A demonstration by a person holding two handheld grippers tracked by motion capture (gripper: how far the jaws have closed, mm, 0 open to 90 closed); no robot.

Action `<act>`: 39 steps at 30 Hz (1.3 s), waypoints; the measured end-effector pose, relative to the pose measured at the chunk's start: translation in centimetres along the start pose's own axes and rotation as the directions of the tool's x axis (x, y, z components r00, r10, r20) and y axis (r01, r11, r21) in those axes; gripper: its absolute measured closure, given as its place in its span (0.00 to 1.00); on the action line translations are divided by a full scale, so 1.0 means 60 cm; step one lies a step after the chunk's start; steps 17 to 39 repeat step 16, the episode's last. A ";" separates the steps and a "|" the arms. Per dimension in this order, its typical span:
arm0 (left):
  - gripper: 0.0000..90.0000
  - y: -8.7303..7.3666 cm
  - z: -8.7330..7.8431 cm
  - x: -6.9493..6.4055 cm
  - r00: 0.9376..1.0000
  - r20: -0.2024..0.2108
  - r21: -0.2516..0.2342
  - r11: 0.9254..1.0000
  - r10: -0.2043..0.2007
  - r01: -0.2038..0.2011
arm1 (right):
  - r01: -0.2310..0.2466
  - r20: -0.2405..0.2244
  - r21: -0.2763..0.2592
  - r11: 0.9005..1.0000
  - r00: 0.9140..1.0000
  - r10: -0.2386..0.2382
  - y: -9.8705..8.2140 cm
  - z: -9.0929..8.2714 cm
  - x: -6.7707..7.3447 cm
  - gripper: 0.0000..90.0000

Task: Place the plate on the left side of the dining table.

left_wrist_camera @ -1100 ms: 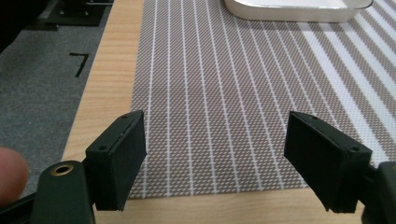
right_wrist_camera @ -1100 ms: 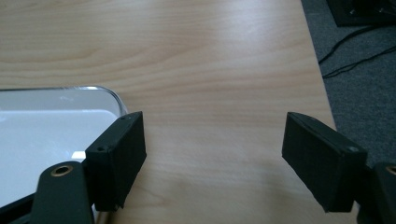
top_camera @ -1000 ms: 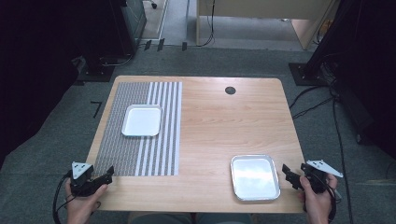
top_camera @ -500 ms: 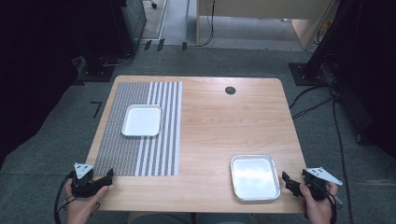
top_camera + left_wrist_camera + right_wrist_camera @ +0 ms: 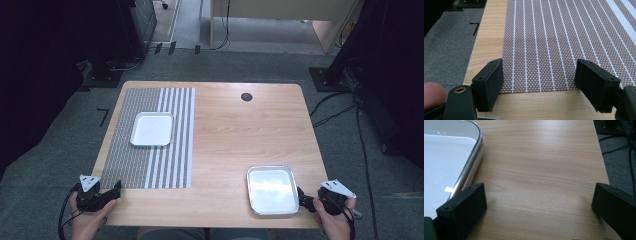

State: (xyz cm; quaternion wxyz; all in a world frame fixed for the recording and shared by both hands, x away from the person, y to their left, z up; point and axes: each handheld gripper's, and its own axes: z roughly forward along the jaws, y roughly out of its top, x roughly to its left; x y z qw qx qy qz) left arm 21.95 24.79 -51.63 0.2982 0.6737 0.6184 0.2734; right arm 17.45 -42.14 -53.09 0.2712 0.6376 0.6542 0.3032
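My right gripper sits at the table's near right corner with its jaws just spread to full width and nothing between them but bare wood, the left jaw close beside the rim of the metal tray. My left gripper hovers at the near left corner, jaws wide apart and empty over the near edge of the striped placemat. Farther up that mat lies a white tray, well apart from both grippers.
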 end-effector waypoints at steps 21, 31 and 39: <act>0.26 0.002 0.001 -0.001 1.000 -0.005 0.006 1.000 -0.002 0.002 | 0.003 0.000 -0.038 0.999 1.000 -0.003 -0.011 -0.005 -0.002 0.00; 0.26 0.002 0.001 -0.001 1.000 -0.005 0.006 1.000 -0.002 0.002 | 0.003 0.000 -0.038 0.999 1.000 -0.003 -0.011 -0.005 -0.002 0.00; 0.26 0.002 0.001 -0.001 1.000 -0.005 0.006 1.000 -0.002 0.002 | 0.003 0.000 -0.038 0.999 1.000 -0.003 -0.011 -0.005 -0.002 0.00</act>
